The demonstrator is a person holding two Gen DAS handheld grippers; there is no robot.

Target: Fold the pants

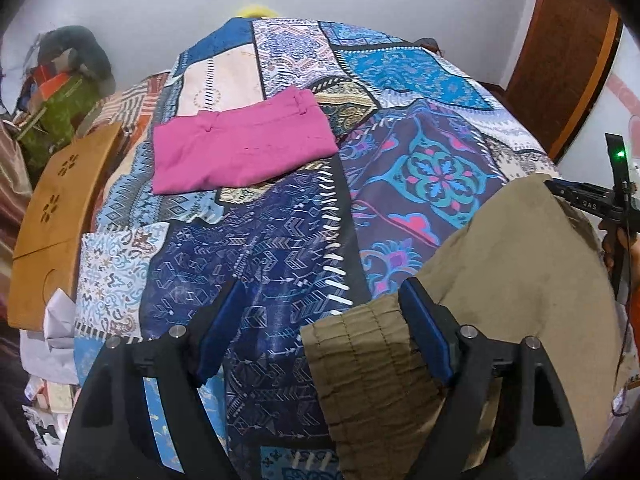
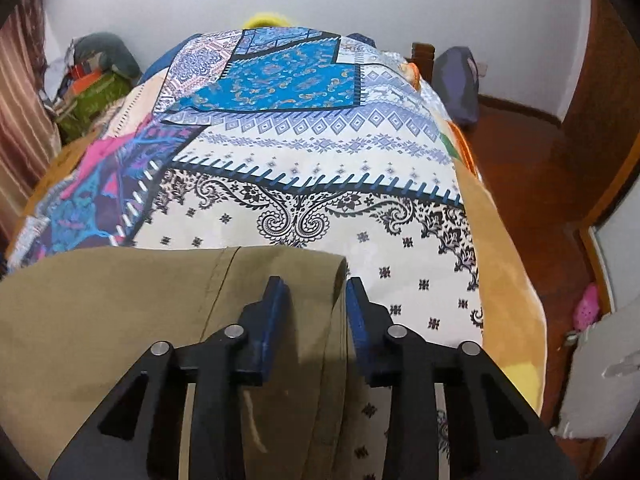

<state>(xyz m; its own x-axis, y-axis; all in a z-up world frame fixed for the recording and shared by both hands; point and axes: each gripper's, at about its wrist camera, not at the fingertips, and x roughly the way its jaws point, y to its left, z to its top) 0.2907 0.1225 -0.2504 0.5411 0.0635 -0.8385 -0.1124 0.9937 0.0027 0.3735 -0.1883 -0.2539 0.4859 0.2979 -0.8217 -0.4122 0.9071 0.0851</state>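
Olive-khaki pants lie on the patchwork bedspread at the near edge. Their gathered elastic waistband lies between my left gripper's wide-open blue fingers, close to the right finger. In the right wrist view the pants' other end lies flat, and my right gripper straddles its right folded edge with a gap between the pads, not clamped. The right gripper also shows at the far right of the left wrist view.
A folded pink garment lies farther back on the bed. A wooden board and clutter stand at the left. A wooden door is at the right. The red-brown floor and a dark bag lie right of the bed.
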